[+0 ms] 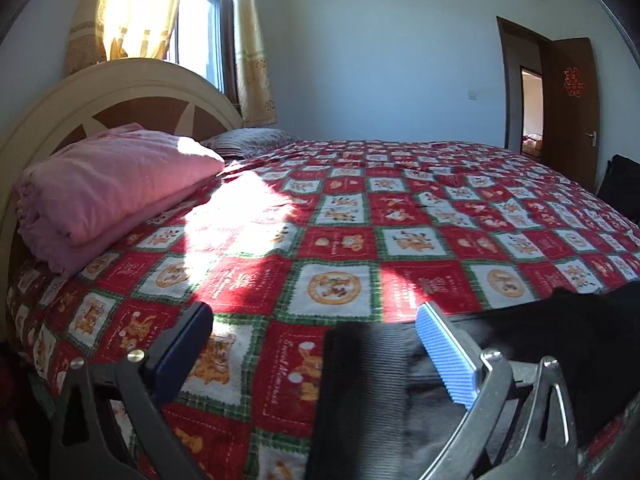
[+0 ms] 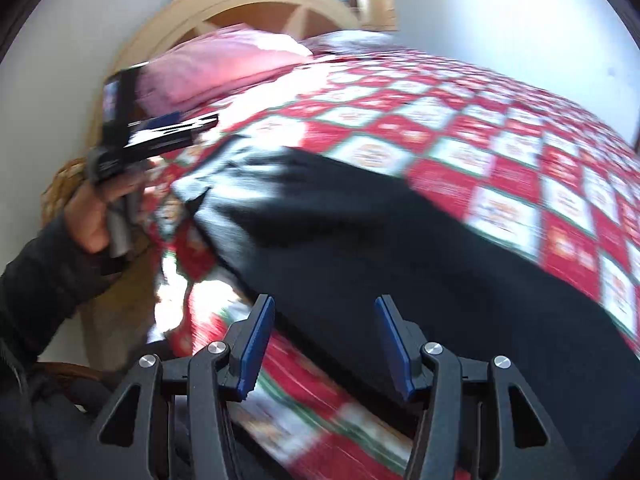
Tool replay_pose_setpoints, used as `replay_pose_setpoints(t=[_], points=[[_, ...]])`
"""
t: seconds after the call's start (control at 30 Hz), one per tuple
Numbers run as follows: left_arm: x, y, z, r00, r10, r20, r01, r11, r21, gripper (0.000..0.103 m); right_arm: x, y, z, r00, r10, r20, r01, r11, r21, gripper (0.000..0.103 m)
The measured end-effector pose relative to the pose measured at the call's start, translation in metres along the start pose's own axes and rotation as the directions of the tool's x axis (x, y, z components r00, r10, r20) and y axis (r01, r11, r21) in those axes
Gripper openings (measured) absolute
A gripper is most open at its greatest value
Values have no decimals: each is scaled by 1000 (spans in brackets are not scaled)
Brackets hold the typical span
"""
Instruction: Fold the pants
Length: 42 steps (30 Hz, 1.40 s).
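Black pants point(image 2: 400, 264) lie spread along the near side of the red checked bedspread point(image 2: 500, 152). My right gripper point(image 2: 325, 305) hovers over their near edge, its blue pads apart and nothing pressed between them. In the left wrist view the pants' ribbed waistband point(image 1: 360, 384) lies under my left gripper point(image 1: 314, 313), whose jaws stand wide apart without touching it. More black cloth point(image 1: 568, 344) bunches behind the right finger point(image 1: 444, 356). In the right wrist view the left gripper point(image 2: 200, 122) shows blurred at the left, held in a hand point(image 2: 96, 216).
A folded pink blanket point(image 1: 112, 188) and a grey pillow point(image 1: 252, 140) lie by the cream headboard point(image 1: 120, 84). A curtained window point(image 1: 200, 28) is behind it. A brown door point(image 1: 568, 108) stands open at the far right, with a dark object point(image 1: 620, 184) beside the bed.
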<state>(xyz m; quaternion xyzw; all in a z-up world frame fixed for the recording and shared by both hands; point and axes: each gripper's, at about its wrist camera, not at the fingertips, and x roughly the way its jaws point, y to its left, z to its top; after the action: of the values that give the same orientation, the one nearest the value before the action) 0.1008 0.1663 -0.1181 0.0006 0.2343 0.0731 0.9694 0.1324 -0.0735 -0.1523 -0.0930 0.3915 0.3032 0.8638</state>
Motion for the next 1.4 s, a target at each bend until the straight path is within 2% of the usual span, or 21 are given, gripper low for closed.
replay_pose_setpoints(t=[0.1, 0.17, 0.3, 0.47, 0.53, 0.6, 0.7, 0.77, 0.9, 0.97, 1.07, 1.13, 1.23, 1.33, 1.4], points=[[-11, -32, 8, 993, -117, -3, 117, 993, 29, 103, -36, -51, -22, 998, -54, 20, 52, 995, 90, 54], [-15, -58, 11, 981, -195, -15, 195, 979, 58, 103, -64, -85, -40, 995, -91, 33, 84, 981, 174, 54], [-20, -120, 14, 943, -329, -51, 333, 932, 144, 103, -121, -147, -81, 977, -207, 50, 178, 922, 345, 54], [-33, -195, 8, 885, -452, -110, 465, 853, 237, 101, -167, -203, -117, 961, -271, 59, 202, 829, 521, 54], [-39, -218, 4, 861, -491, -134, 508, 821, 259, 98, -175, -217, -127, 963, -263, 65, 178, 795, 580, 54], [-43, -238, -1, 839, -520, -162, 544, 791, 281, 94, -180, -229, -139, 972, -222, 82, 123, 768, 628, 54], [-48, -258, -13, 805, -554, -212, 593, 751, 291, 86, -181, -234, -152, 981, -173, 87, 72, 745, 663, 54], [-54, -267, -23, 792, -565, -232, 610, 734, 298, 85, -183, -236, -159, 986, -136, 100, 30, 727, 686, 54], [-60, -279, -42, 767, -583, -267, 641, 707, 297, 85, -185, -246, -176, 989, -125, 83, 23, 676, 737, 54], [-61, -285, -50, 771, -574, -277, 637, 701, 321, 85, -183, -249, -181, 990, -118, 82, 16, 659, 752, 54], [-60, -293, -61, 799, -534, -276, 601, 702, 382, 85, -176, -249, -183, 993, -99, 67, 14, 650, 760, 54], [-55, -294, -66, 814, -510, -280, 581, 713, 391, 85, -171, -248, -181, 993, -96, 65, 13, 649, 760, 54], [-50, -292, -68, 807, -517, -286, 590, 722, 361, 85, -162, -249, -176, 991, -114, 67, 22, 638, 770, 54], [-53, -292, -70, 805, -522, -281, 593, 714, 372, 85, -151, -249, -170, 989, -140, 56, 46, 635, 771, 53], [-55, -290, -71, 797, -534, -281, 603, 706, 370, 85, -148, -248, -167, 986, -161, 51, 64, 636, 769, 47]])
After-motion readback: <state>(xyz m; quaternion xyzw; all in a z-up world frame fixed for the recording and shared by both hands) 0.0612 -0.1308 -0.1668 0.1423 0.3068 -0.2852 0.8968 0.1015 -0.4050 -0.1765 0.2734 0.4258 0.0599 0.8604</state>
